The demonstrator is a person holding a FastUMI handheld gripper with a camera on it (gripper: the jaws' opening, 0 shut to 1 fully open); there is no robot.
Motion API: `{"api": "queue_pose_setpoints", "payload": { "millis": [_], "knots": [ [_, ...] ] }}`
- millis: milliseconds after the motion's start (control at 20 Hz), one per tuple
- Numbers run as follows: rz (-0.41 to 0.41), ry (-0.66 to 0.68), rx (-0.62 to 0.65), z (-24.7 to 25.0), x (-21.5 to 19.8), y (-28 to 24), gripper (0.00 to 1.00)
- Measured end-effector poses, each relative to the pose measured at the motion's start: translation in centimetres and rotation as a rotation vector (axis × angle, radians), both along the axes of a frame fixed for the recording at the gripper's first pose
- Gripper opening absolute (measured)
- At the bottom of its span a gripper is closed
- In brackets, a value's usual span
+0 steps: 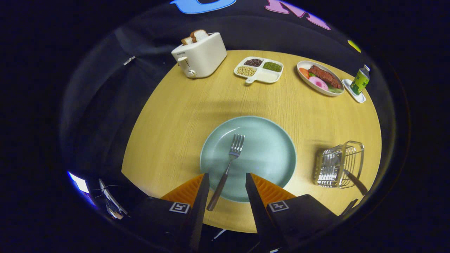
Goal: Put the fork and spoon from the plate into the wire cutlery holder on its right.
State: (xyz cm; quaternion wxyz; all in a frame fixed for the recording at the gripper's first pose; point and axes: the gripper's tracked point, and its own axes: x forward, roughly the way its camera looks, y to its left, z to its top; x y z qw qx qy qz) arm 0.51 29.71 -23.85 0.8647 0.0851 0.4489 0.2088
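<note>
A silver fork (232, 154) lies on the pale green plate (267, 151), tines pointing away and handle reaching over the plate's near rim. My gripper (226, 174) is open, one finger on each side of the fork's handle, not touching it; how high it hovers above the fork I cannot tell. To the right of the plate stands the wire cutlery holder (339, 163). A dark utensil handle (355, 182) leans out of it toward me; its head is hidden inside the wires.
At the back of the round wooden table (168, 116) stand a white toaster (200, 54) with bread slices, a divided dish of beans (259, 69), an oval plate of food (320, 78) and a green bottle (360, 80) on a small white tray.
</note>
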Motion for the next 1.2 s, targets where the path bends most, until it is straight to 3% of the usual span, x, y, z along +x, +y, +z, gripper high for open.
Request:
{"api": "queue_pose_setpoints", "payload": {
  "millis": [600,650,800,1200],
  "knots": [
    [-0.107,0.162,-0.081,-7.3,1.1,1.6,0.66],
    [-0.126,0.151,-0.065,-7.3,2.0,1.5,0.6],
    [-0.102,0.2,0.035,-7.0,1.4,2.4,0.11],
    [-0.001,0.109,0.098,-2.6,0.8,0.4,0.08]
  ]
}}
